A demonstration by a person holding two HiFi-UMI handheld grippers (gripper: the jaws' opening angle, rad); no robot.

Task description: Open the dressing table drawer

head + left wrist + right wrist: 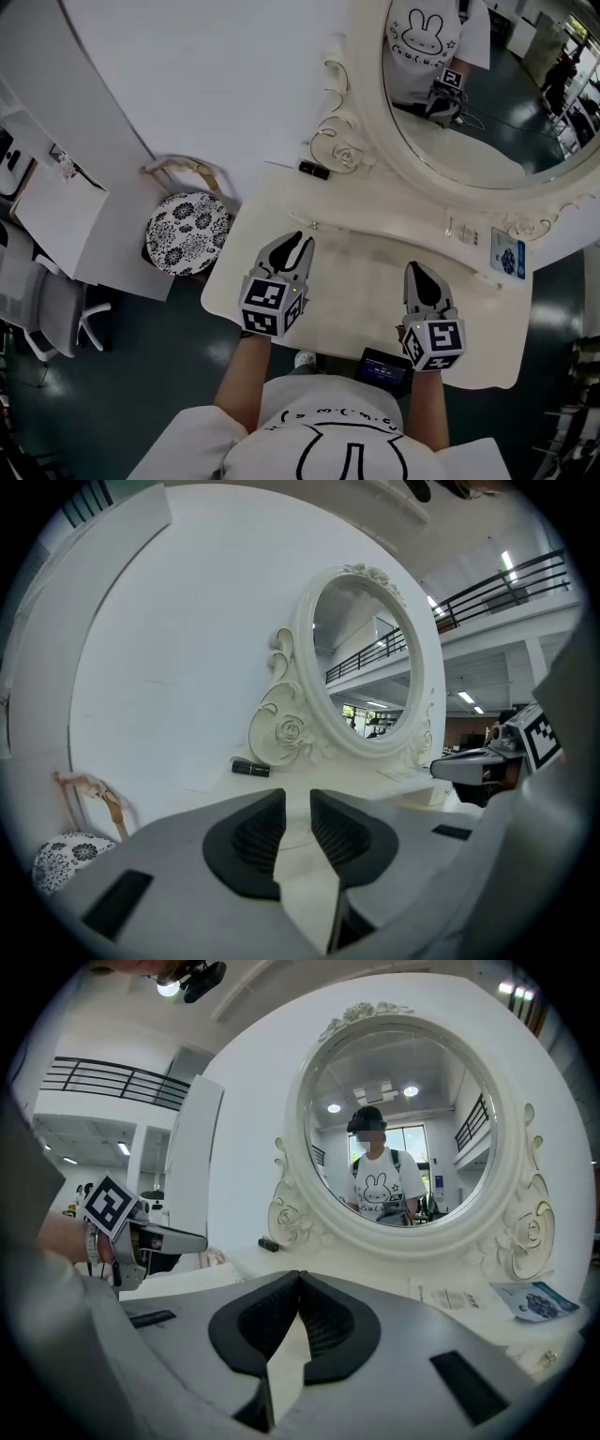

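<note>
The white dressing table [366,281] lies below me, and its drawer is hidden under the front edge in all views. My left gripper [298,246] hovers over the left part of the tabletop. It is open, with a narrow gap between its pads and nothing in it [297,799]. My right gripper [419,272] hangs over the right part of the top, shut and empty, its tips touching [300,1277]. Both point toward the oval mirror [487,84]. Each gripper shows in the other's view: the right gripper [469,766] and the left gripper [164,1238].
A black lipstick tube [314,170] lies by the mirror's carved base. A blue card [507,255] and some papers sit at the back right. A floral-cushioned stool [187,232] stands left of the table, with a white chair [47,309] farther left. A small dark device [382,367] shows under the table's front edge.
</note>
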